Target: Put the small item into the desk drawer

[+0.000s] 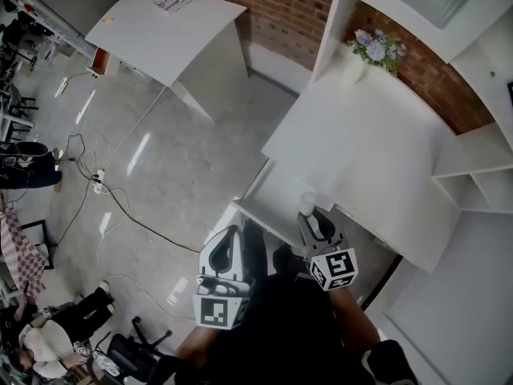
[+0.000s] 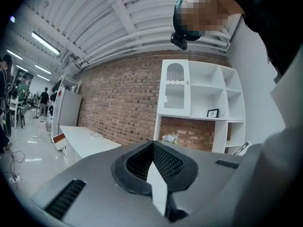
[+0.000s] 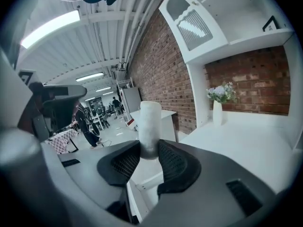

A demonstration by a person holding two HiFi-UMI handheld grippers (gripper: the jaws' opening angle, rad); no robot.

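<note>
- your right gripper point(image 3: 149, 151) is clenched on the small item point(image 3: 150, 121), a white cylinder standing upright between the pads.
- your left gripper point(image 2: 152, 161) has its jaws pressed together with nothing between them; in the head view it sits at lower centre-left.
- in the head view the small item is at the centre of the frame, over the open desk drawer point(image 1: 280, 189), beside the white desk point(image 1: 377, 143).

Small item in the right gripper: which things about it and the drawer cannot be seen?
- The small item: lower end hidden between the right gripper's pads, right gripper view.
- The drawer: near part covered by the right gripper, head view.
- Left gripper view: drawer not in frame.
</note>
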